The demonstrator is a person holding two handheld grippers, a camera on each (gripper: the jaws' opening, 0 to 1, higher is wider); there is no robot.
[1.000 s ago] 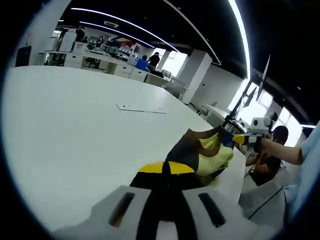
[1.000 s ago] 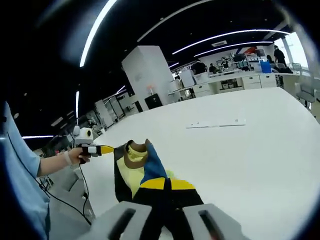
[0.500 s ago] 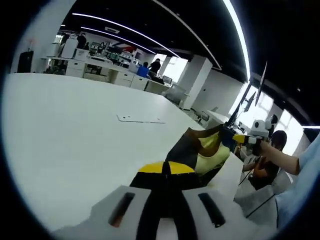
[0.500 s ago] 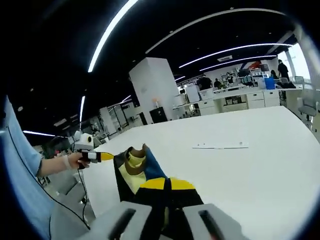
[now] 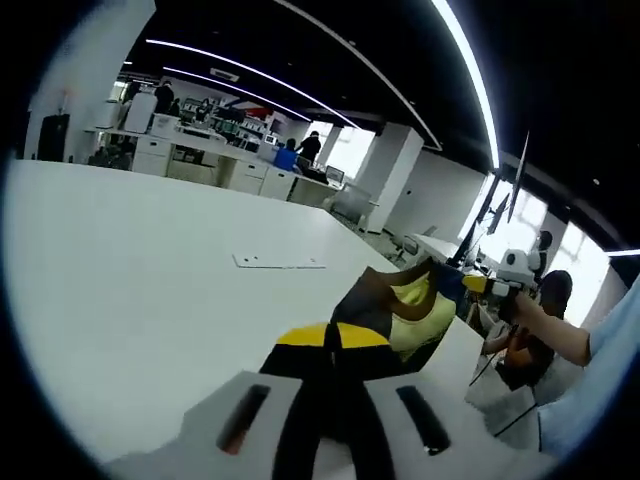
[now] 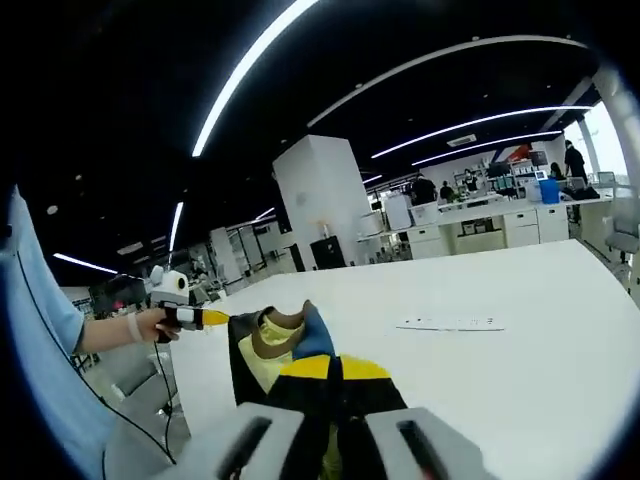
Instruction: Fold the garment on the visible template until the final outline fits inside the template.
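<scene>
The garment (image 5: pixel 400 310) is black with yellow-green, brown and blue panels, and it hangs stretched between my two grippers above the white table (image 5: pixel 130 280). My left gripper (image 5: pixel 332 337) is shut on one end of it. My right gripper (image 5: pixel 476 284), held by a hand, grips the far end. In the right gripper view the garment (image 6: pixel 268 345) runs from my right gripper (image 6: pixel 335 368), shut on it, to my left gripper (image 6: pixel 212 318) at the left. The flat pale template (image 5: pixel 280 262) lies on the table beyond the garment, apart from it, and appears again as the template (image 6: pixel 450 323).
The person's light blue sleeve (image 6: pixel 45 360) and hand (image 6: pixel 148 324) are at the left, with a cable hanging below. Behind the table (image 6: pixel 540 330) are desks, a white pillar (image 6: pixel 325 200) and people. The table edge runs under the garment.
Both views have tilted upward, showing more ceiling and less table. The garment stays held between the two grippers and looks a little higher off the table.
</scene>
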